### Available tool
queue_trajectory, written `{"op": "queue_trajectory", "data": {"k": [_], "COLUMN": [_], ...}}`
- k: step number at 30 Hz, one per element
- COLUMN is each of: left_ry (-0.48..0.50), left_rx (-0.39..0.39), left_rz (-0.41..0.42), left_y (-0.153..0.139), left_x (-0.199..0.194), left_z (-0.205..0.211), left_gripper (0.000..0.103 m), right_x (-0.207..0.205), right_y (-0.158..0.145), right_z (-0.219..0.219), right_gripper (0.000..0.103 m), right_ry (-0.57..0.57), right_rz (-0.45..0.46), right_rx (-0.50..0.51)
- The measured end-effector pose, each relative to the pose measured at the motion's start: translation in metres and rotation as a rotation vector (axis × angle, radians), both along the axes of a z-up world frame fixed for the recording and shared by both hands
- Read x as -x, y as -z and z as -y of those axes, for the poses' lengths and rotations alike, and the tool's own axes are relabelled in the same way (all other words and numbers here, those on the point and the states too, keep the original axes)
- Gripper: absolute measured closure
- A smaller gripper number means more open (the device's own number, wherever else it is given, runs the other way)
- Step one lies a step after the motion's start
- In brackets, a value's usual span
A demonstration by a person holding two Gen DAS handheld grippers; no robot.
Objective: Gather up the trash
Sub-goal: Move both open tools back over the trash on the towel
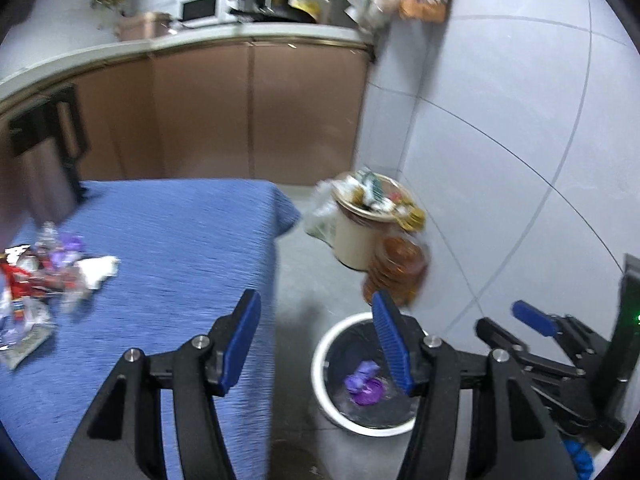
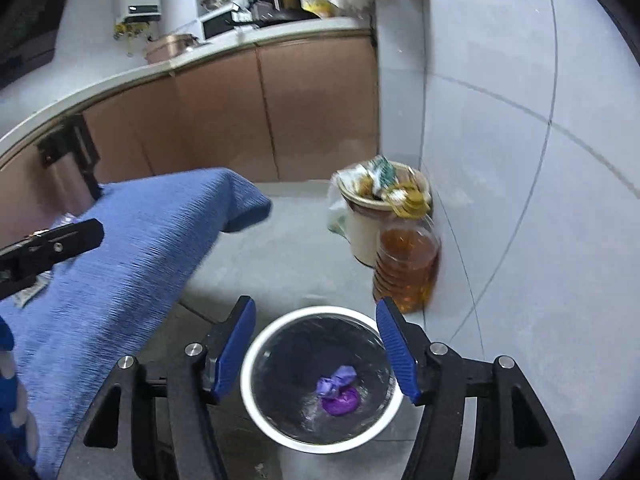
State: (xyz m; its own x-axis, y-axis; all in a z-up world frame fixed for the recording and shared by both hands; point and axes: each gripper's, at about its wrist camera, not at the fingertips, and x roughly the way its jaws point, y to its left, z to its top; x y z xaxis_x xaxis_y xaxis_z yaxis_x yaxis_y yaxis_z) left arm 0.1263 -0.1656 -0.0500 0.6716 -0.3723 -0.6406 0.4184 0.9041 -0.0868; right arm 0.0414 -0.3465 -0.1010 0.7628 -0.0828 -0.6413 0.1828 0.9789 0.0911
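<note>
1. The purple wrapper (image 2: 338,392) lies crumpled at the bottom of the white-rimmed trash bin (image 2: 256,360), which stands on the floor just beside the bench (image 2: 140,232) with its blue cloth.
2. More trash, a pile of wrappers (image 1: 44,276) in red, purple and white, sits on the bench's far left part, well apart from the bin.
3. The right tongs (image 2: 316,348) hang over the bin, tilted down, with blue pads spread wide to either side of the rim and nothing between them.
4. The left tongs (image 1: 316,344) are held above the bench's edge, also angled down: one pad over the blue cloth, the other over the bin. They stand apart and empty.
5. In the left wrist view the right tongs show at the lower right, near the tiled wall.
6. Beyond the bin, against the wall, stand a bottle of amber liquid (image 2: 406,264) and a cream bucket (image 2: 364,232) heaped with rubbish, touching or nearly so.
7. Brown cabinets (image 2: 280,112) run behind.
</note>
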Motion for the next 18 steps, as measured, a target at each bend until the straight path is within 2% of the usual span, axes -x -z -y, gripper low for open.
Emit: {"op": "queue_trajectory", "data": {"k": [10,18], "left_ry": [-0.154,-0.249], "left_rx": [0.015,0.026], "left_rz": [0.081,0.123], "left_y": [-0.031,-0.045], "left_x": [0.023,0.049], "left_z": [-0.075,-0.135], "left_gripper": [0.047,0.047], "right_x": [0.015,0.028], "right_y": [-0.054,-0.086], "right_z": [-0.063,-0.107], "right_gripper": [0.041,0.035], "right_ry": [-0.120,-0.203], "right_rz": [0.115,0.180], "right_rx": [0.044,0.057]}}
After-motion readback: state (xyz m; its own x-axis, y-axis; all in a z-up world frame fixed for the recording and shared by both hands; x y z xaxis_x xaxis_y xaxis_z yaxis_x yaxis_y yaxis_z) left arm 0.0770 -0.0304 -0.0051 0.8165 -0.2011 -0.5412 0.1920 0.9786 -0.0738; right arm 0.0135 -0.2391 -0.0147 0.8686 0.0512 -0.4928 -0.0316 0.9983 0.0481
